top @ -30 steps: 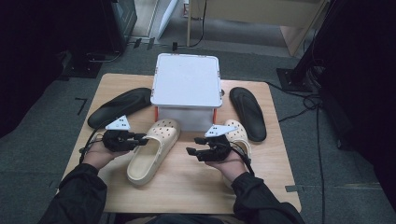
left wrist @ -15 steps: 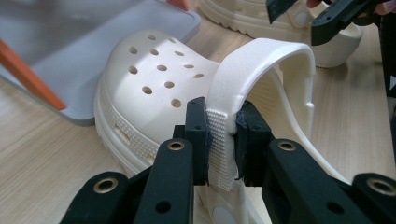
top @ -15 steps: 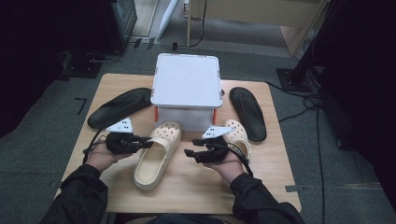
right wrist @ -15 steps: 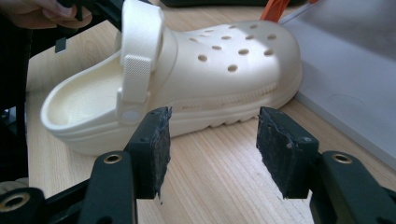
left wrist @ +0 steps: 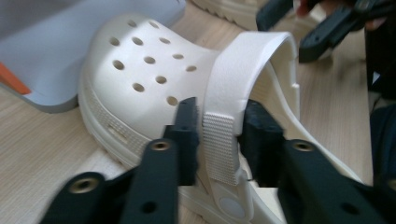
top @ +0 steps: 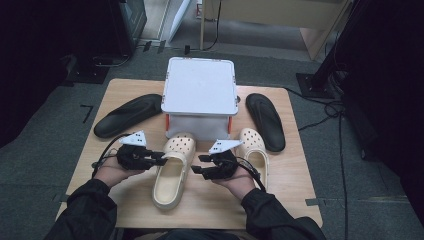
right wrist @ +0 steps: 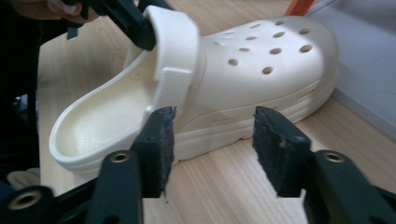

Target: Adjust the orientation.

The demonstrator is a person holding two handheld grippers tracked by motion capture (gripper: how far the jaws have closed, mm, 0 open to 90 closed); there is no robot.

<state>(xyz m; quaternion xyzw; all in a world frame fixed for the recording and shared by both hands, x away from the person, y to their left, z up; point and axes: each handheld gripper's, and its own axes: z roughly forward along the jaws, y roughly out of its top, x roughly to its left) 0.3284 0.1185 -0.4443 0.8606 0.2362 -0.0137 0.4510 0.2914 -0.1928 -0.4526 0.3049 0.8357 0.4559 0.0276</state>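
**Ana:** Jaws first: how do they stand on each side?

**Ben:** On the left gripper (top: 161, 158) they sit to either side of the heel strap (left wrist: 223, 140) of the near cream clog (top: 172, 172). The strap is between the pads; whether they press it I cannot tell. On the right gripper (top: 200, 165) they are spread apart with nothing between them, just beside the clog's other flank, low over the bench (top: 210, 205).

**Ana:** And where is that clog?

**Ben:** On the bench, between the two grippers, sole down, toe towards the box and close under its front edge. Its strap stands raised over the opening.

**Ana:** Tell me about the box.

**Ben:** A white storage box (top: 200, 92) at the back middle of the bench, lid on, with orange latches (top: 164, 123) at its front corners. Its walls are cloudy, so what it holds cannot be made out.

**Ana:** Anything else around it?

**Ben:** A second cream clog (top: 254, 150) lies to the right of the right hand. One black sandal (top: 127, 115) lies left of the box, another black sandal (top: 265, 120) right of it.
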